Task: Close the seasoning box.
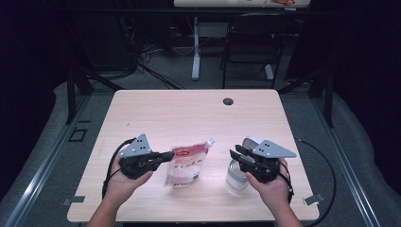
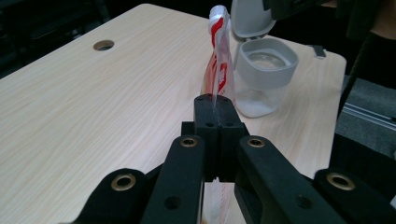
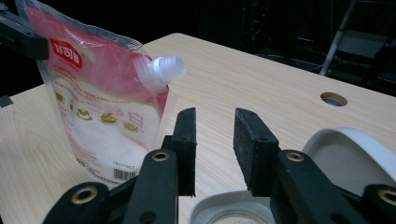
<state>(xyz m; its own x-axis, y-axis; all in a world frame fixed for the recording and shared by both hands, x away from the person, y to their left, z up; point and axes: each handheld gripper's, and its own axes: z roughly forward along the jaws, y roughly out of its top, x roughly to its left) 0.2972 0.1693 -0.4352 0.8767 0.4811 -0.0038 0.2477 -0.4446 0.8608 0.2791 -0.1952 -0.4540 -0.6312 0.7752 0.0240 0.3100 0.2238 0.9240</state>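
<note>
The pouch (image 1: 186, 163) stands on the desk (image 1: 189, 113) between the hands, left claw (image 2: 214, 109) pinched shut on its top seam — soft, floppy film, probably bottom-heavy with powder, so grip the stiff seam or the spout (image 3: 163, 69). It's pink and white with a red label. Right claw (image 3: 214, 140) gapes empty over the open-lidded jar (image 1: 238, 174).
</note>
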